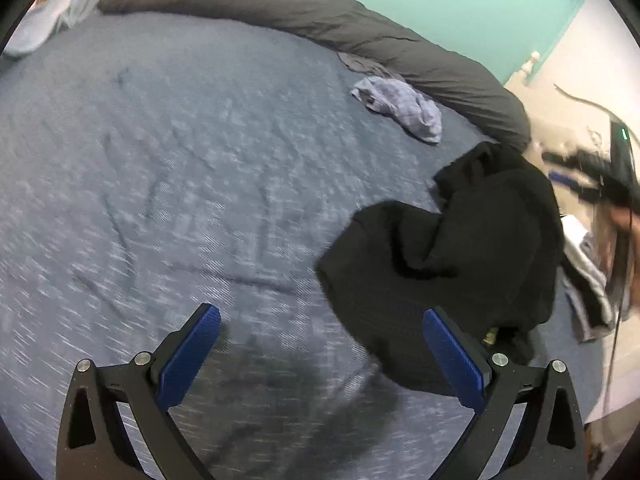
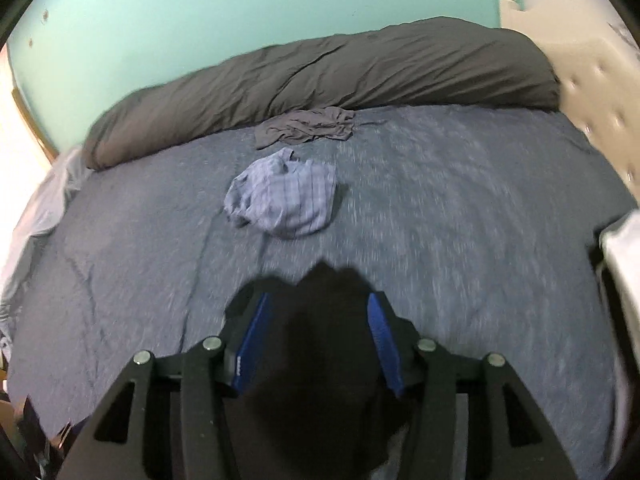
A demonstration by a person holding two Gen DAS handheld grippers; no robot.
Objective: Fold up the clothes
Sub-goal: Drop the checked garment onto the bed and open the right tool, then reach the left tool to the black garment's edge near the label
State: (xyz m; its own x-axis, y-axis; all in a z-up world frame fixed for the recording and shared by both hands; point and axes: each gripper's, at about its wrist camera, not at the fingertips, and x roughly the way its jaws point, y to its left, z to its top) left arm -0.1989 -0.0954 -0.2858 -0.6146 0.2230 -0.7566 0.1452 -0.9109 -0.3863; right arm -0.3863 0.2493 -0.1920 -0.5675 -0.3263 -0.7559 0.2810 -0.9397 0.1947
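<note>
Black fabric (image 2: 320,344) fills the gap between the right gripper (image 2: 320,304)'s blue pads, which stand apart and do not seem to press it, so this reads as a let-go meant to drop the garment onto the blue bedspread (image 2: 460,220) for folding. Ahead of those fingers lies a crumpled plaid garment (image 2: 280,200), beyond it a grey one (image 2: 304,126) against the rolled dark duvet (image 2: 320,68). From the left gripper (image 1: 320,326), spread wide and empty, the black heap sits just off its right finger, probably next to be smoothed.
</note>
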